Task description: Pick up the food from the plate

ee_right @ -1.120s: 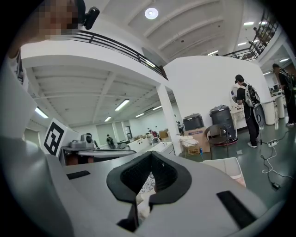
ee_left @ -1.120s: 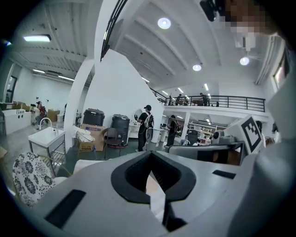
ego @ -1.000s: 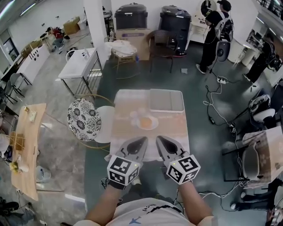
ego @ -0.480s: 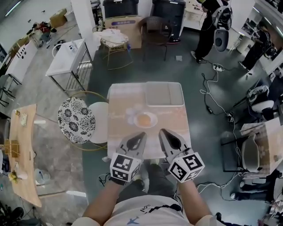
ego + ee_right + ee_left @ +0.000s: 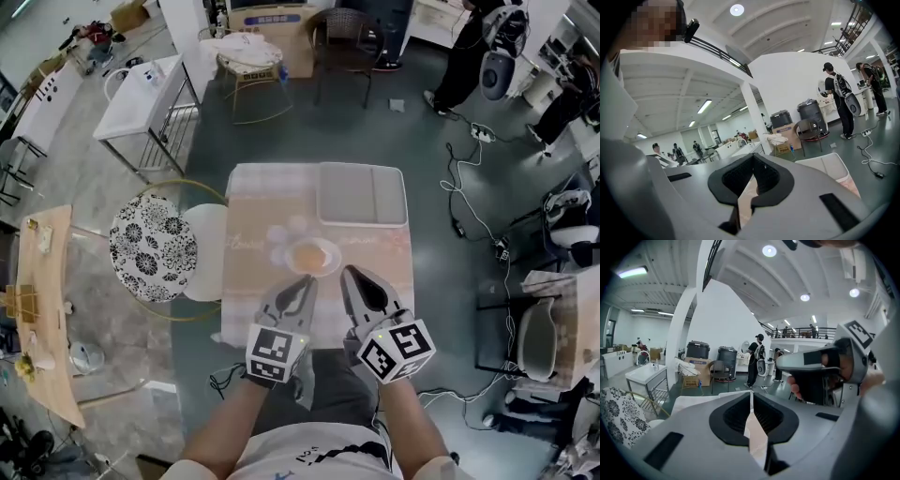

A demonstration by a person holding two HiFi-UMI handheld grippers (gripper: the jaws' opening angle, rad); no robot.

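Now left gripper (image 5: 308, 279) and right gripper (image 5: 345, 271) — fingers clenched, empty — sit slightly nearer the plate (image 5: 334, 256) than before.

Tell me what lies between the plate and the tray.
Nothing. In the head view, the stretch of table between the plate and the tray is bare.
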